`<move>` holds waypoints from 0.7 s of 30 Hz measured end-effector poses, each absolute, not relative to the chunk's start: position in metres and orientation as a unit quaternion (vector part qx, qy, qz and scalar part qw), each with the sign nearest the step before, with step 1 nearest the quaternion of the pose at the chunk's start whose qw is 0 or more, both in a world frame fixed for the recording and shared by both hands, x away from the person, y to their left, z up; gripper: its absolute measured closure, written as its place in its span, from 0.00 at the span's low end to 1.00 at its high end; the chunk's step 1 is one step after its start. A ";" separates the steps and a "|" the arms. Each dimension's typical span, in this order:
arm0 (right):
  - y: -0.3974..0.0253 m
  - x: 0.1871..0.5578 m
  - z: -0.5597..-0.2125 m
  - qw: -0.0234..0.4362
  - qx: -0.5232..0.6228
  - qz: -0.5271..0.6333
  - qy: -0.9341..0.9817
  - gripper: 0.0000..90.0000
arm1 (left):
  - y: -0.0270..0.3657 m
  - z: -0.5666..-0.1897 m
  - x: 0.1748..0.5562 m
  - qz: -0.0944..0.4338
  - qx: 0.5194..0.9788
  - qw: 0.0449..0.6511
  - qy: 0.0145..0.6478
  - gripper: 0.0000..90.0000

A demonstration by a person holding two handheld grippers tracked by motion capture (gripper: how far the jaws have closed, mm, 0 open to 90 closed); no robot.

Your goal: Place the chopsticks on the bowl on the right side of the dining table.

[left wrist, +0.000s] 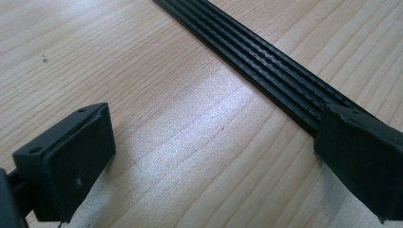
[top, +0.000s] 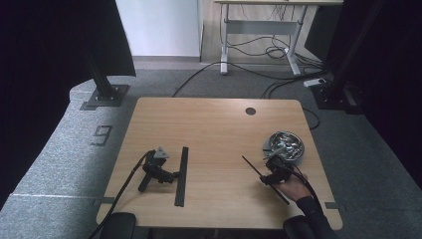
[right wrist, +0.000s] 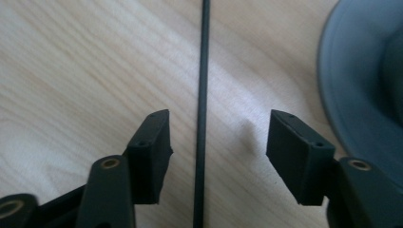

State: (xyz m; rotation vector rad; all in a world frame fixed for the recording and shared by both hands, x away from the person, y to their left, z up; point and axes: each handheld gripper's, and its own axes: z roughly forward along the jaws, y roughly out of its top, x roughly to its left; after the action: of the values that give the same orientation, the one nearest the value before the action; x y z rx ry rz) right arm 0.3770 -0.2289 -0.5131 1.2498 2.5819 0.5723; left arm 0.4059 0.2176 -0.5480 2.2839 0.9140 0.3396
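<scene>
Grey carpet is surrounding a wooden table (top: 214, 129), with loose cables and a second desk lying farther back. On the table's left part, the left claw (top: 175, 175) is lying with no hand on it, its cable trailing off the near edge. Its jaws are standing wide apart, gripping nothing, and in the left gripper view one jaw is sitting just beside, perhaps over, a ribbed black strip (left wrist: 266, 66). In the high view that strip (top: 181, 175) is running straight, pointing away from the person, with the claw's tips nearly touching its left side.

On the right part, a hand (top: 293, 188) is holding the right claw (top: 272, 164) low over the table. A thin black rod (top: 263, 179) is lying slantwise there, one end toward the table's middle and the other toward the near right edge. In the right gripper view the rod (right wrist: 203, 95) is running up between the two jaws, which are standing wide on either side without touching it. A steel bowl (top: 284, 145) is sitting just beyond the right claw, and its rim (right wrist: 332, 90) is showing at the right of the right gripper view, apart from the rod.
</scene>
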 end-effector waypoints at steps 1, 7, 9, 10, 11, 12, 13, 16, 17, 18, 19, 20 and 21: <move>-0.228 0.379 -0.512 0.105 0.425 0.186 0.880 0.44 | 0.218 -0.548 0.406 0.129 0.870 0.323 0.348 0.00; -0.219 0.389 -0.508 0.078 0.405 0.140 0.900 0.61 | 0.218 -0.548 0.406 0.129 0.870 0.323 0.348 0.00; -0.217 0.392 -0.508 0.069 0.399 0.124 0.906 0.64 | 0.218 -0.548 0.406 0.129 0.870 0.323 0.349 0.00; -0.216 0.393 -0.508 0.065 0.398 0.120 0.907 0.67 | 0.218 -0.548 0.406 0.129 0.870 0.323 0.348 0.00; -0.214 0.395 -0.509 0.061 0.394 0.110 0.910 0.69 | 0.218 -0.548 0.406 0.129 0.870 0.323 0.348 0.00; -0.213 0.397 -0.510 0.059 0.391 0.102 0.913 0.70 | 0.218 -0.548 0.406 0.129 0.870 0.323 0.348 0.00; -0.212 0.398 -0.511 0.055 0.390 0.095 0.914 0.72 | 0.218 -0.548 0.406 0.129 0.870 0.323 0.348 0.00; -0.208 0.402 -0.513 0.046 0.385 0.081 0.918 0.77 | 0.218 -0.548 0.406 0.129 0.870 0.323 0.348 0.00; -0.207 0.403 -0.513 0.042 0.383 0.078 0.920 0.80 | 0.218 -0.548 0.406 0.129 0.870 0.323 0.348 0.00; -0.206 0.404 -0.512 0.040 0.383 0.074 0.920 0.82 | 0.218 -0.548 0.406 0.129 0.870 0.323 0.349 0.00; -0.205 0.406 -0.512 0.034 0.382 0.070 0.921 0.84 | 0.218 -0.548 0.406 0.129 0.870 0.323 0.348 0.00; -0.204 0.407 -0.512 0.029 0.381 0.064 0.922 0.85 | 0.218 -0.548 0.406 0.129 0.870 0.323 0.349 0.00; -0.203 0.408 -0.512 0.026 0.380 0.059 0.923 0.86 | 0.218 -0.548 0.406 0.129 0.870 0.323 0.348 0.00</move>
State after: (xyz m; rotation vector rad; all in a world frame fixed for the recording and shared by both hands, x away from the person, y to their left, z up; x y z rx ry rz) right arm 0.4084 -0.2026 -0.5121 1.1739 2.8520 0.1832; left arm 0.4059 0.2176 -0.5479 2.2838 0.9142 0.3393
